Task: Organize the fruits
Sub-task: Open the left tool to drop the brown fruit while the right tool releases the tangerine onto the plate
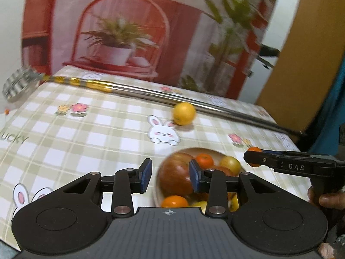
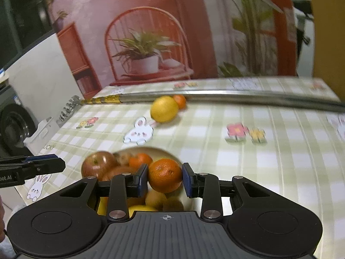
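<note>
One tangerine [image 2: 165, 175] clamped between right tongs [image 2: 165, 180], above bowl [image 2: 172, 154]

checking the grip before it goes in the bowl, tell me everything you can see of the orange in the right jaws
The orange is small and round, a mandarin by its look, with bright dimpled peel and a small dark stem scar facing up and to the left. It looks whole. The right gripper holds it with a blue pad pressed on each side, just above the fruit bowl. Whether it touches the fruit beneath cannot be told.
</note>
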